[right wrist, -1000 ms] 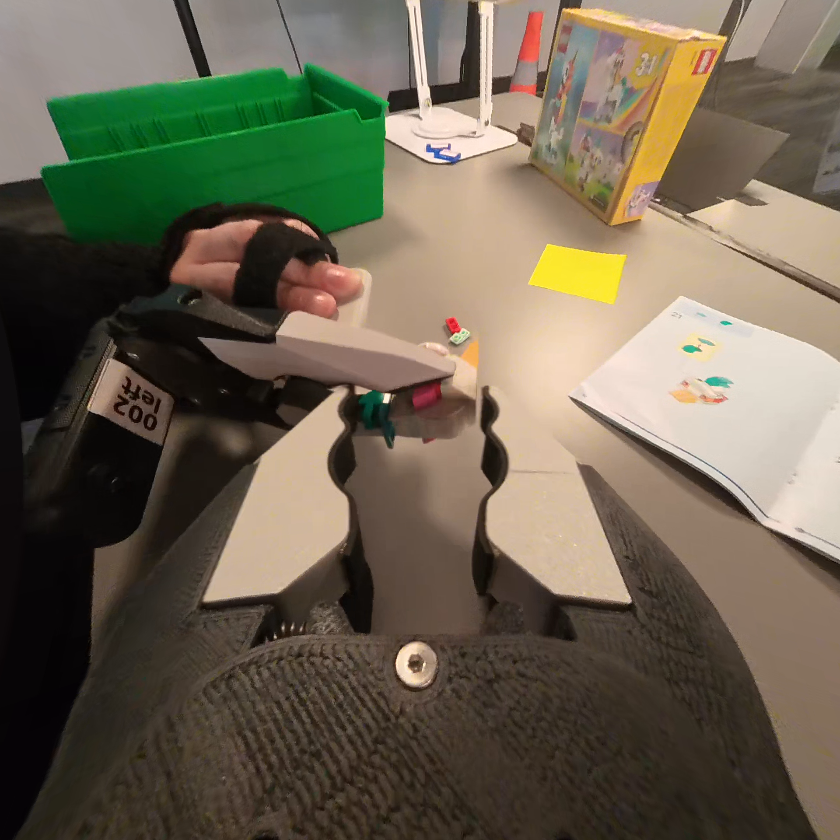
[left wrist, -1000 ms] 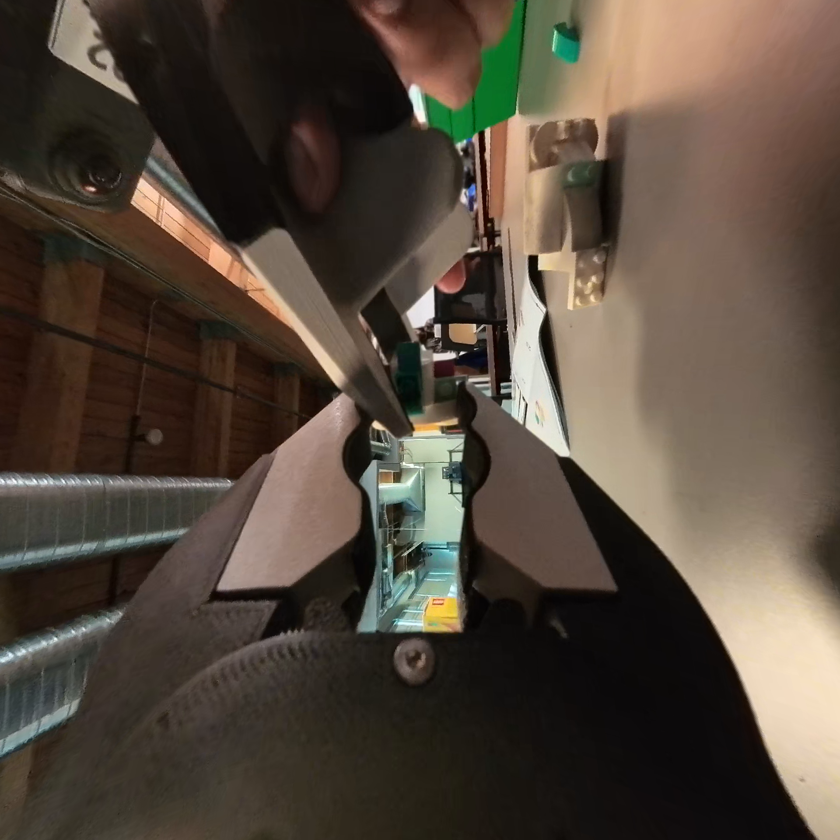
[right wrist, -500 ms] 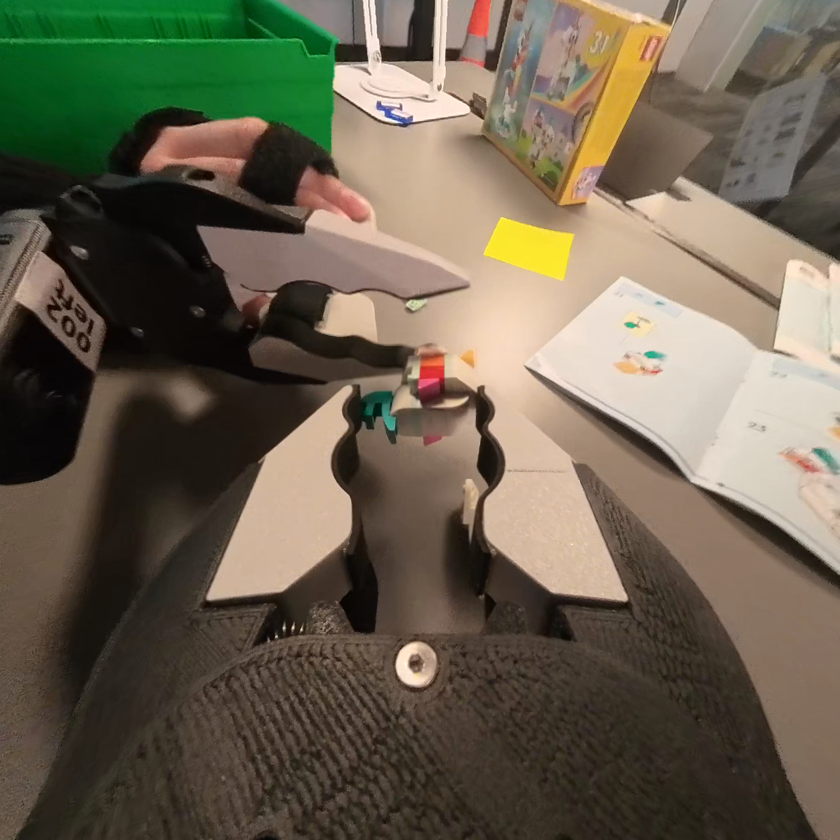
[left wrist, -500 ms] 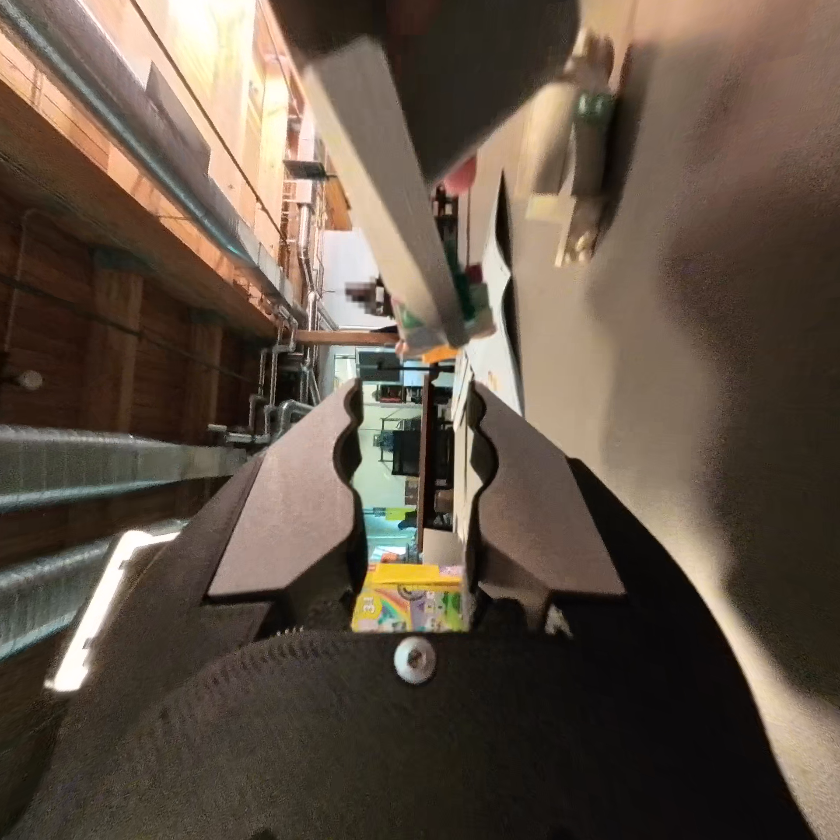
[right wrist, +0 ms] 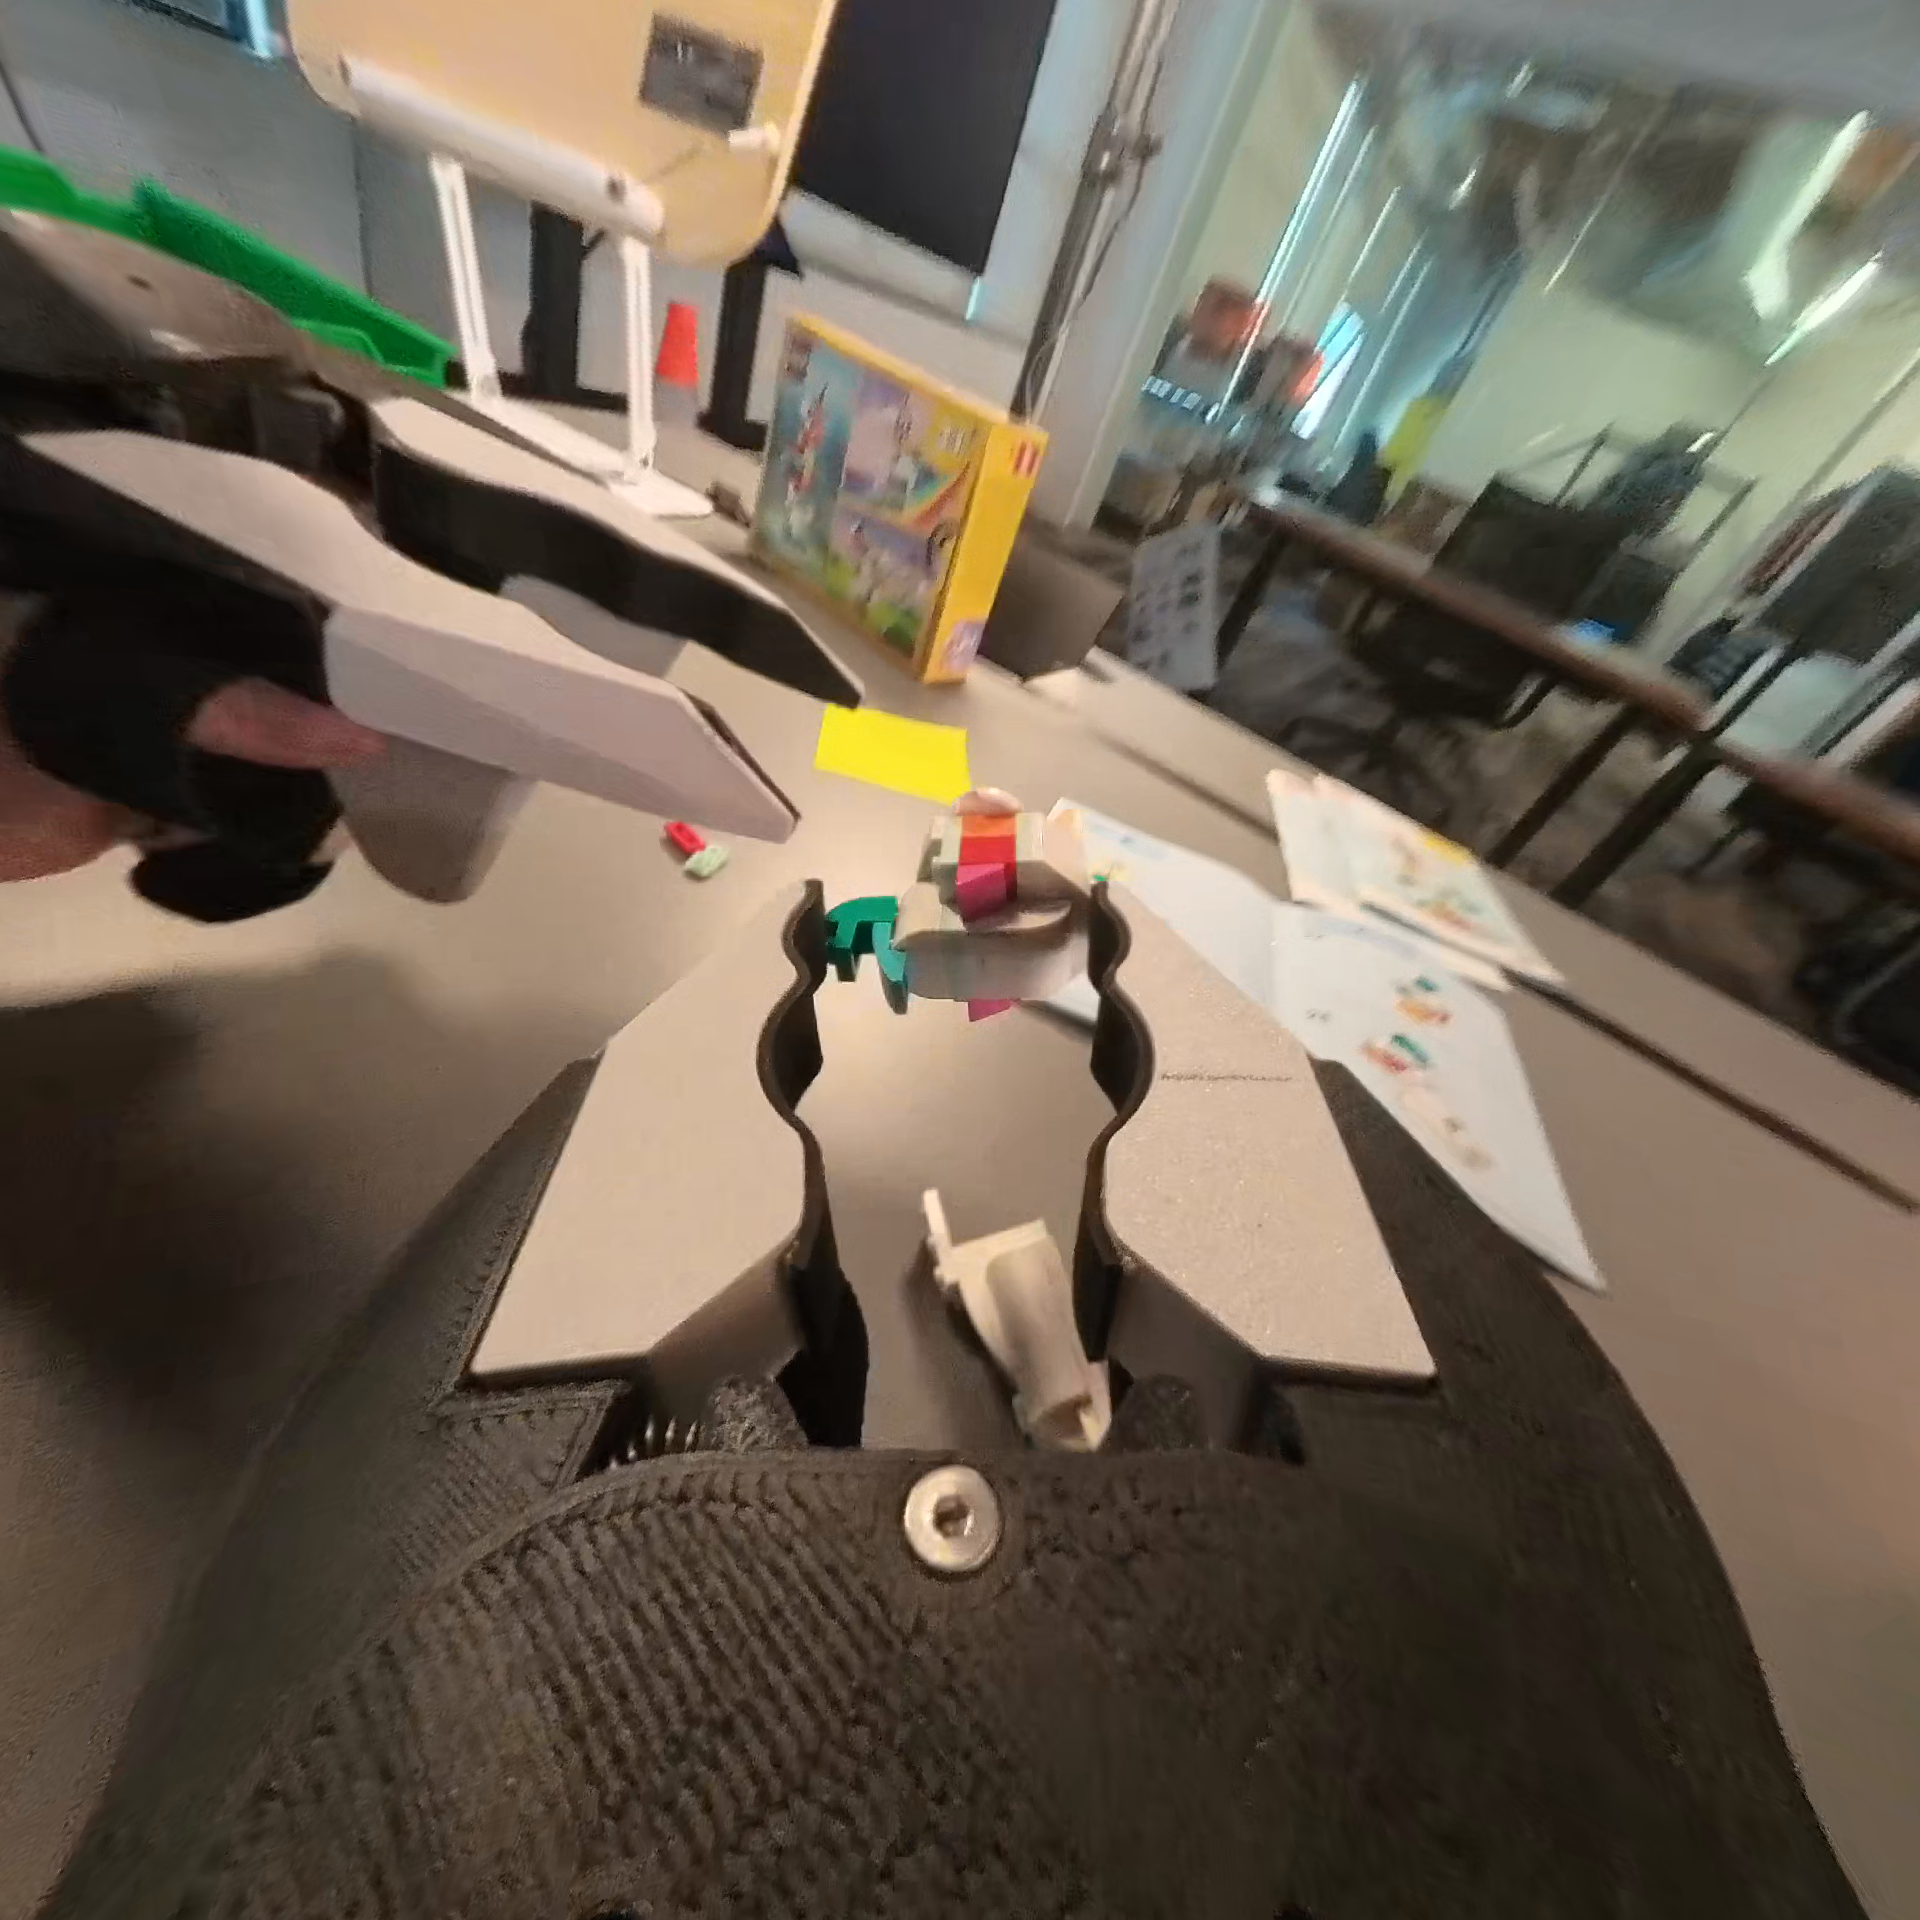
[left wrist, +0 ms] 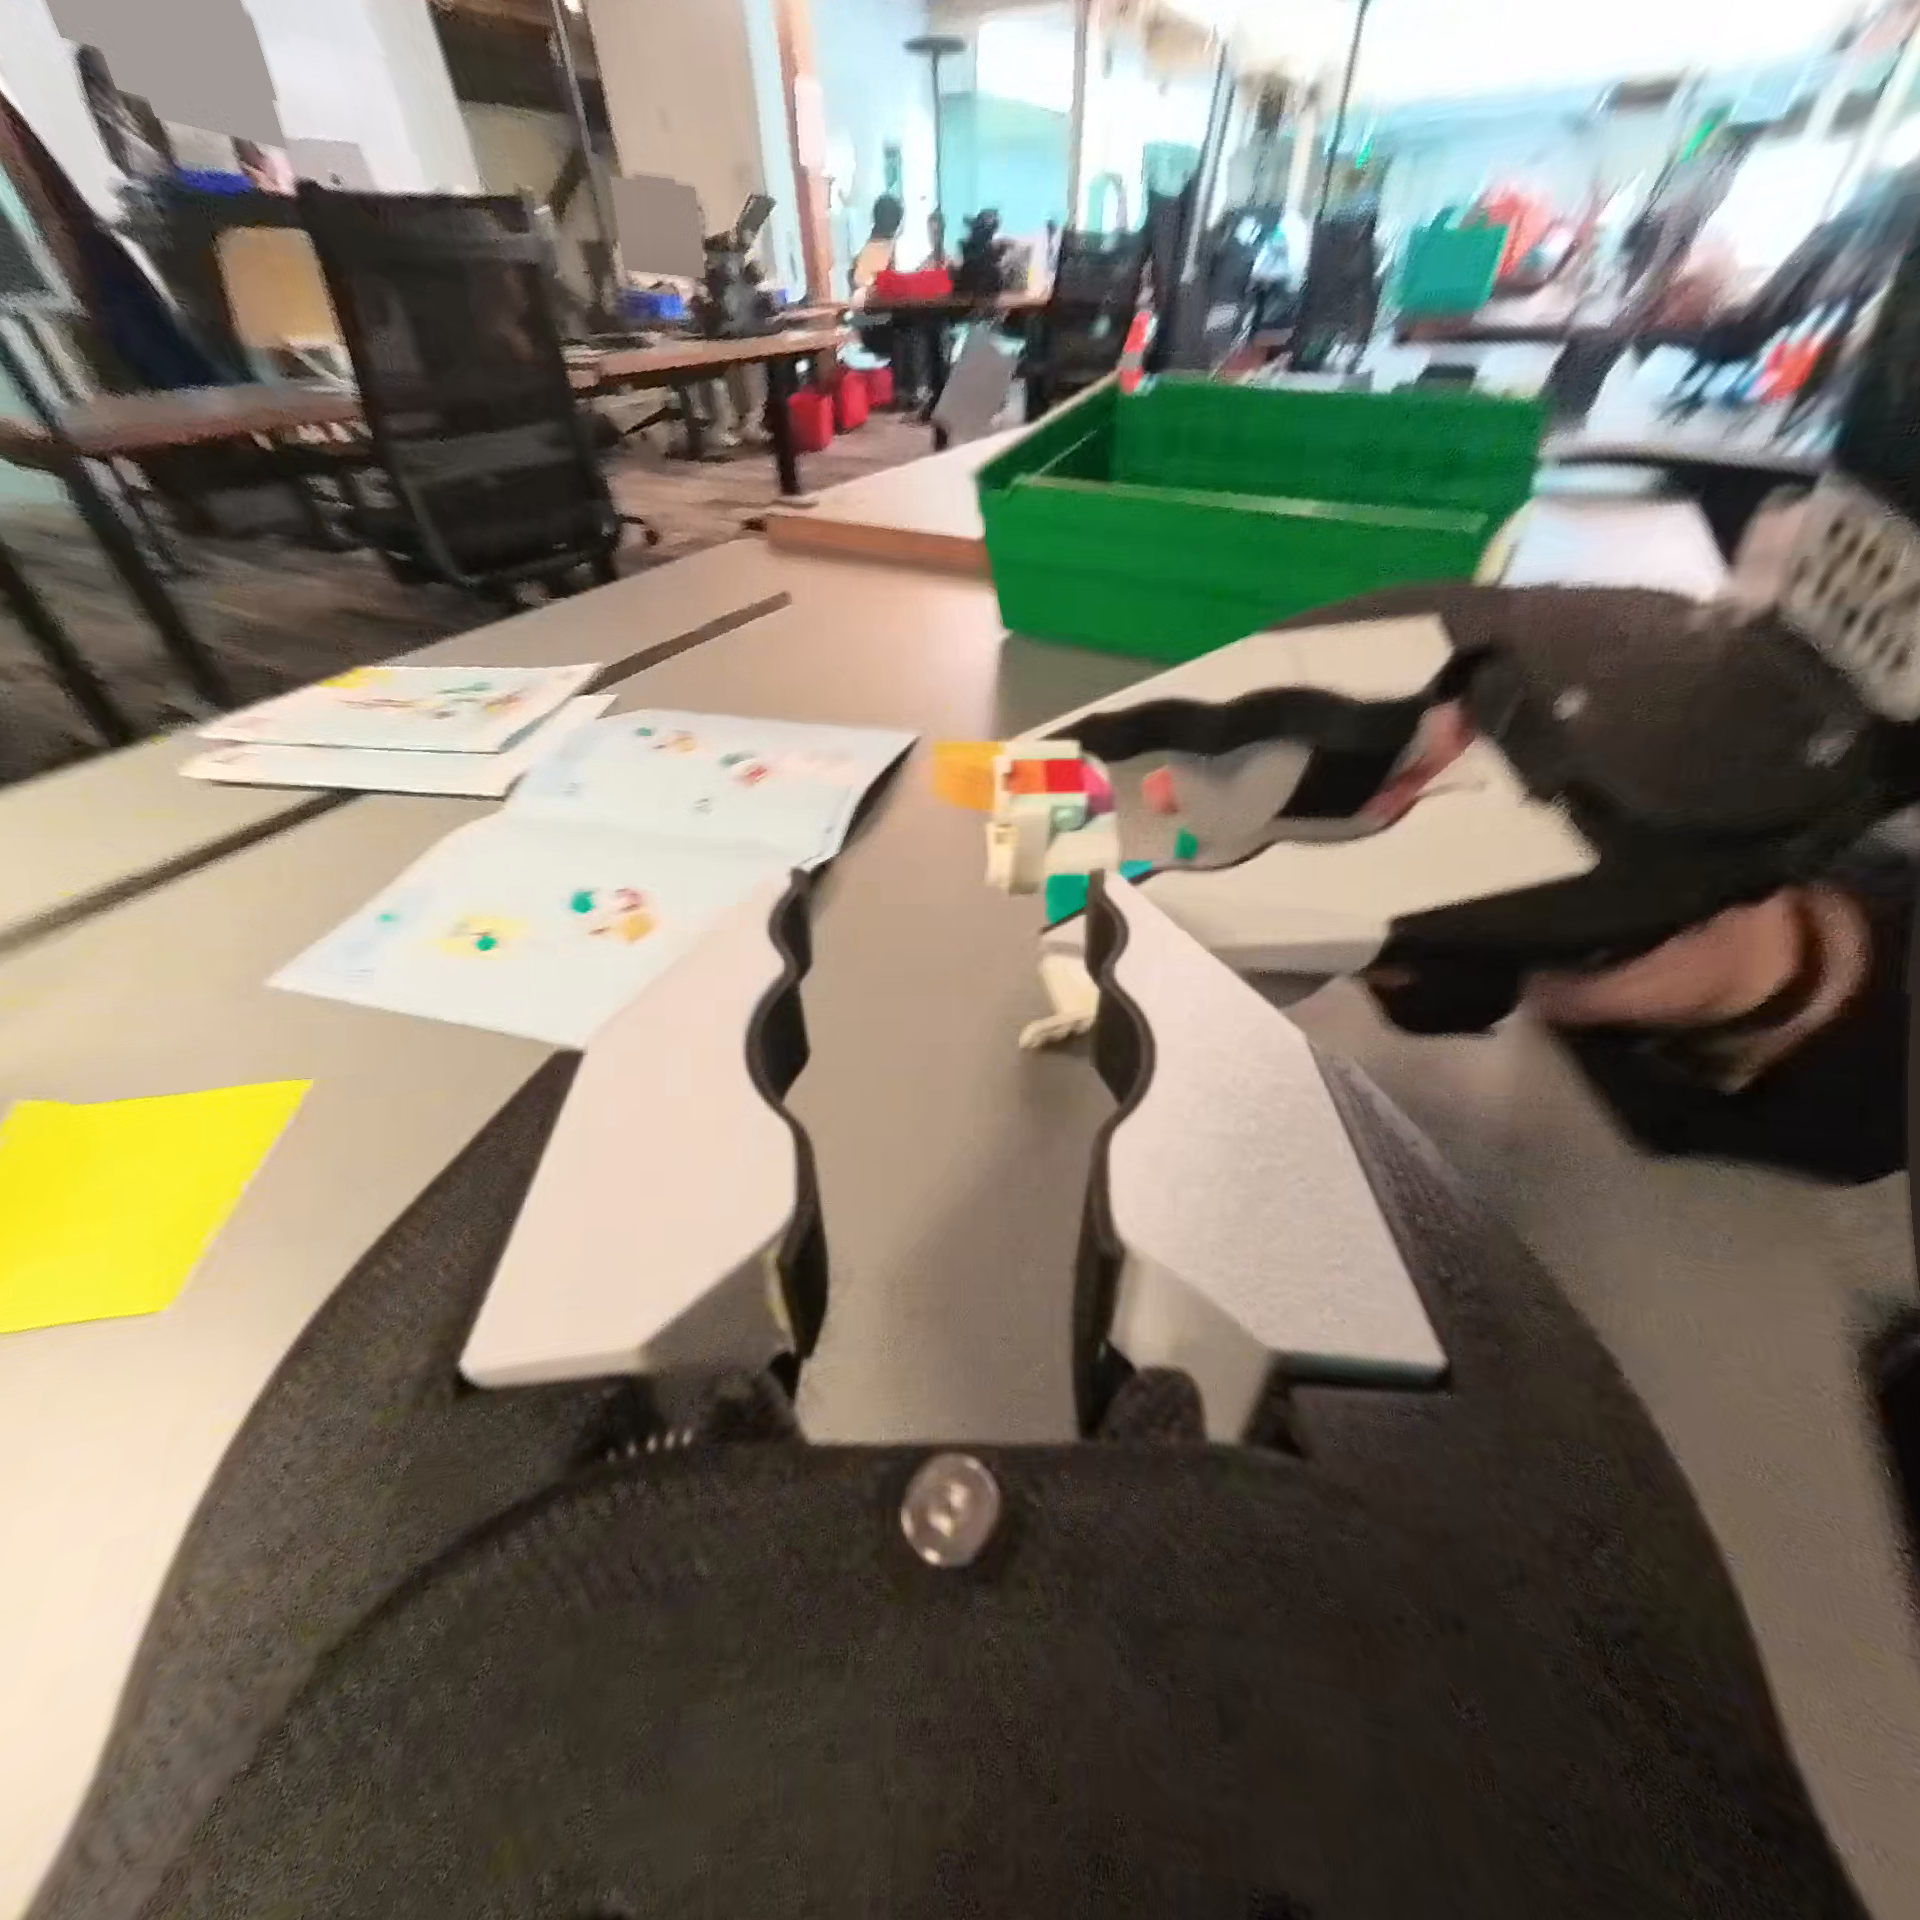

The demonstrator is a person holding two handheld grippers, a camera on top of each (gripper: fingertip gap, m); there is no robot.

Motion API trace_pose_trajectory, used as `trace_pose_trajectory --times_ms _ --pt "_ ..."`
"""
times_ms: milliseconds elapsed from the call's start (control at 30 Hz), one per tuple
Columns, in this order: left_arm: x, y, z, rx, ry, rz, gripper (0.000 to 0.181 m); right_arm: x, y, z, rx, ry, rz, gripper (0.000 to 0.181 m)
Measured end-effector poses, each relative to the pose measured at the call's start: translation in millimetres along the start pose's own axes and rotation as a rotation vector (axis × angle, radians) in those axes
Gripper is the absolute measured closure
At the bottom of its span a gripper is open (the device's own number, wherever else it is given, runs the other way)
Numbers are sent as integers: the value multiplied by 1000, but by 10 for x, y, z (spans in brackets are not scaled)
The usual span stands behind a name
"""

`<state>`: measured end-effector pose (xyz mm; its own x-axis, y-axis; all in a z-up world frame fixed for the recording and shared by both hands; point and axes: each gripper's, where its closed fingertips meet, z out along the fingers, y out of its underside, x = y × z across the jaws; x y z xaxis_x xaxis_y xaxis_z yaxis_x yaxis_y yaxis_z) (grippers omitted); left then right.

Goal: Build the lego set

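Observation:
A small lego model [right wrist: 977, 914], white with red, orange, pink and teal parts, sits between the tips of my right gripper [right wrist: 956, 909], held above the grey table. In the left wrist view the model [left wrist: 1049, 821] shows at the tips of the right gripper [left wrist: 1081, 821], which comes in from the right. My left gripper [left wrist: 945, 914] is open and empty, pointing across the table just left of the model. In the right wrist view the left gripper [right wrist: 816, 758] hangs open to the upper left of the model. A loose white lego piece [right wrist: 1029, 1299] lies on the table under the right gripper; the same piece [left wrist: 1060, 997] shows in the left wrist view.
Small red [right wrist: 681, 834] and green [right wrist: 707, 860] bricks lie on the table. Open instruction booklets [right wrist: 1403, 1039] [left wrist: 623, 831] lie nearby, with a yellow paper [right wrist: 894, 753] [left wrist: 114, 1195], the yellow lego box [right wrist: 894, 509], a green bin [left wrist: 1247, 540] and a white lamp [right wrist: 561, 156]. Only a small space, under 4 cm, lies between the two pairs of fingers. From the right gripper's tips to the loose white lego piece [right wrist: 1029, 1299] is close to 9 centimetres.
My left gripper has rolled from sideways to upright and drawn back from the model, still open. My right gripper has lifted the model; the white piece now lies below it.

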<state>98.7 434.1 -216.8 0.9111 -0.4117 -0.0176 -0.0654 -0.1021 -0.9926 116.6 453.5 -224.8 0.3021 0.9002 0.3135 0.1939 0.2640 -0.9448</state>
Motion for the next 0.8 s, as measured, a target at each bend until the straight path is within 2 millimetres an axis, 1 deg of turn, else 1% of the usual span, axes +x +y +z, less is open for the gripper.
trace_pose_trajectory --times_ms 67,200,300,400,467,533,567,600,633,667,700,733,800 --pt "89 -38 30 2 33 -58 125 -7 -98 -21 47 34 -64 133" --pt "253 -161 100 7 68 -66 126 -19 -200 -49 95 75 -174 133" --pt "278 -153 174 -50 61 -54 128 -44 -262 -82 131 108 -260 133" --pt "306 -131 237 -83 80 -63 133 -93 -321 -123 164 128 -326 132" --pt "326 -120 260 -96 85 -59 143 -84 -321 -135 165 147 -351 132" --pt "323 -118 271 -99 63 -18 152 -71 -287 -123 151 134 -315 133" --pt "307 -102 280 -109 38 13 152 -73 -266 -117 143 114 -291 132" --pt "270 -81 280 -124 4 53 152 -99 -235 -113 133 70 -284 129" --pt "212 -61 266 -138 -36 96 152 -139 -200 -123 129 7 -288 114" --pt "151 -38 240 -156 -71 130 152 -108 -157 -141 116 -20 -278 112" --pt "93 0 210 -181 -96 155 153 -64 -90 -152 86 -54 -264 114" --pt "33 47 176 -207 -119 177 152 -40 22 -149 26 -115 -247 116" --pt "-65 147 110 -253 -151 205 152 4 322 -149 -141 -236 -234 121"
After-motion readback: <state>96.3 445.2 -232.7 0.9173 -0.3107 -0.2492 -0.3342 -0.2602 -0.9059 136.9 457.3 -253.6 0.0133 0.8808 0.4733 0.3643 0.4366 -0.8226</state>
